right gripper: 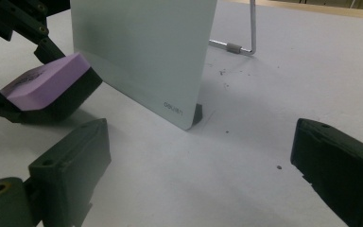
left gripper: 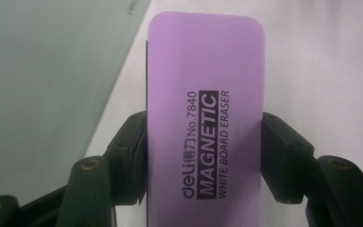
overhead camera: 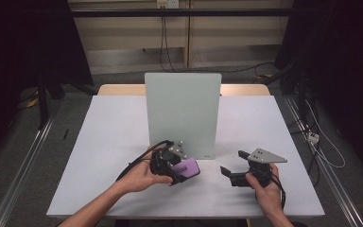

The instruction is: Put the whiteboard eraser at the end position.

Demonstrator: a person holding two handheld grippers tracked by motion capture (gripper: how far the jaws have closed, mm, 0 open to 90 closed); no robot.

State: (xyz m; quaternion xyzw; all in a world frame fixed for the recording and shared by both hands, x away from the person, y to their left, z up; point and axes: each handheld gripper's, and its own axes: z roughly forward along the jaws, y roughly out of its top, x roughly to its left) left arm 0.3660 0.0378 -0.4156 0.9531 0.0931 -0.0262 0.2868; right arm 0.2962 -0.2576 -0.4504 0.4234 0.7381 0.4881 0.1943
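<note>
On the white table (overhead camera: 113, 127), toward the left part of its near edge, the person's left hand (overhead camera: 139, 177) holds the left gripper (overhead camera: 178, 172), whose two black jaws are pinched on the long sides of a purple whiteboard eraser (overhead camera: 187, 168). In the left gripper view the pads (left gripper: 133, 156) press flat against both sides of the eraser (left gripper: 205, 118), its printed purple top facing the camera and a thin dark layer showing along one edge. The right gripper view shows the eraser (right gripper: 47, 82) tilted, purple face up and black felt underneath; it seems to hang just above the tabletop, though its shadow makes contact hard to rule out. Just behind it, near the middle of the table, a pale grey-green whiteboard (overhead camera: 182, 113) stands upright and leans slightly back on a thin wire stand (right gripper: 246, 33), its lower corner resting on the table beside a small dark foot (right gripper: 198, 112). The eraser sits just in front of the board's lower left part, near but apart from it. Toward the right part of the near edge, the right hand (overhead camera: 264, 187) holds the right gripper (overhead camera: 228, 171) low over the table, pointing toward the left gripper. Its jaws are spread wide with bare tabletop between them.
</note>
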